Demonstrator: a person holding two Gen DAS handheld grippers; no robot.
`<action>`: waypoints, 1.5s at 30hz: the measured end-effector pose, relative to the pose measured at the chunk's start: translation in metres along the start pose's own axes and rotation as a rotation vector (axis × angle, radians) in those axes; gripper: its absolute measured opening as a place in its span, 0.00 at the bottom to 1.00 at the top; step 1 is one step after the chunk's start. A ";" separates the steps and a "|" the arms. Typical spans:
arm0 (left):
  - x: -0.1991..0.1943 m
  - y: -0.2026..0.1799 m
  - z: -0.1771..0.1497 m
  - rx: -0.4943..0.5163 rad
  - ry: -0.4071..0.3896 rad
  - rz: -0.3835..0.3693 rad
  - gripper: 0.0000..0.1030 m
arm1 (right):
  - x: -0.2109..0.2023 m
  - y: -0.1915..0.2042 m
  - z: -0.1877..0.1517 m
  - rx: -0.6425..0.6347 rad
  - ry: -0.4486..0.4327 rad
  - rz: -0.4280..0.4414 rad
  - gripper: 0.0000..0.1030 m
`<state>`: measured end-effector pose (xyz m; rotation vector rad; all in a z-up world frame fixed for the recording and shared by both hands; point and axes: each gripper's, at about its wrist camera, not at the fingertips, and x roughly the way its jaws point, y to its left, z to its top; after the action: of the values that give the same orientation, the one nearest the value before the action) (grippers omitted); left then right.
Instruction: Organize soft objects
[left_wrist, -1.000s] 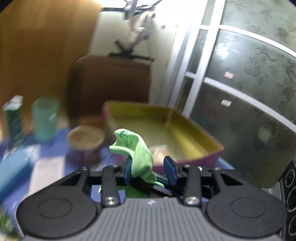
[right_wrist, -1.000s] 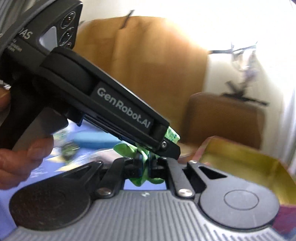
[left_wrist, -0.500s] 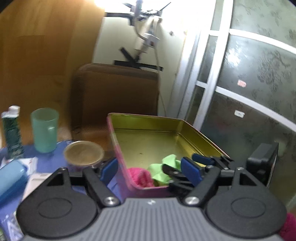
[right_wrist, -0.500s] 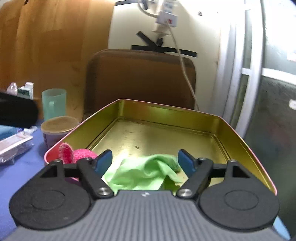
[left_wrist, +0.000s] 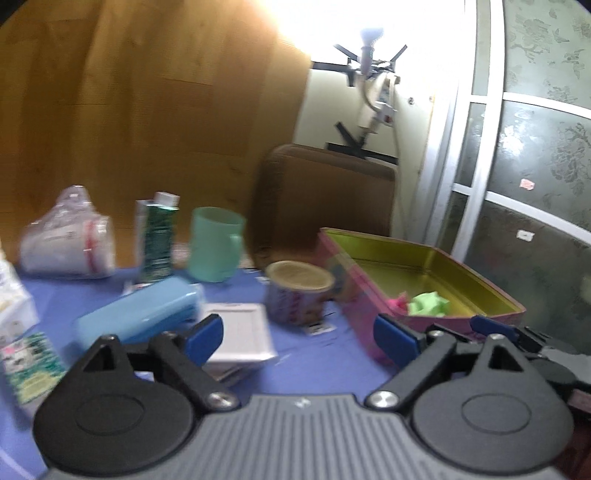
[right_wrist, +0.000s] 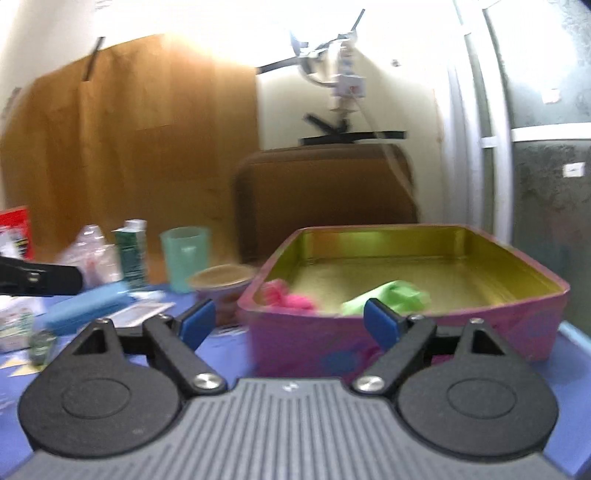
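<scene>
A light green cloth (right_wrist: 391, 297) lies crumpled in the near end of the pink tin (right_wrist: 406, 339), whose inside is gold. A fluffy pink soft thing (right_wrist: 288, 295) sits beside the cloth, in the tin's near left corner. My right gripper (right_wrist: 288, 323) hangs just in front of the tin's near wall, its jaws opening with nothing between them. My left gripper (left_wrist: 299, 336) is left of the tin (left_wrist: 424, 266) over the blue tablecloth, its jaws also opening and empty. In the left wrist view the green cloth (left_wrist: 428, 304) and the pink thing (left_wrist: 397, 302) show over the tin's edge.
Left of the tin stand a can with a tan lid (left_wrist: 299, 295), a teal cup (left_wrist: 216, 243), a green carton (left_wrist: 157, 236) and a plastic bag (left_wrist: 66, 240). A blue case (left_wrist: 140, 314) and a white flat box (left_wrist: 240, 332) lie nearer. A brown chair back (right_wrist: 325, 192) rises behind.
Both grippers were shut on the green cloth, then opened over the tin and let it drop inside. Both have since drawn back, the left one swinging to the left.
</scene>
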<state>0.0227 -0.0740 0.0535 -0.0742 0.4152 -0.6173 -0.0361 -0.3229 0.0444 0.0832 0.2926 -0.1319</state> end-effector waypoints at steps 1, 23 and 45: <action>-0.004 0.007 -0.003 -0.003 -0.001 0.010 0.89 | 0.000 0.008 -0.003 -0.009 0.010 0.027 0.87; -0.010 0.055 -0.035 -0.099 0.033 0.065 0.92 | 0.035 0.061 -0.029 0.030 0.246 0.218 0.87; -0.018 0.068 -0.034 -0.151 0.022 0.085 0.92 | 0.034 0.062 -0.030 0.025 0.237 0.212 0.87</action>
<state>0.0332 -0.0070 0.0161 -0.1933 0.4836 -0.5029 -0.0038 -0.2630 0.0101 0.1542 0.5165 0.0861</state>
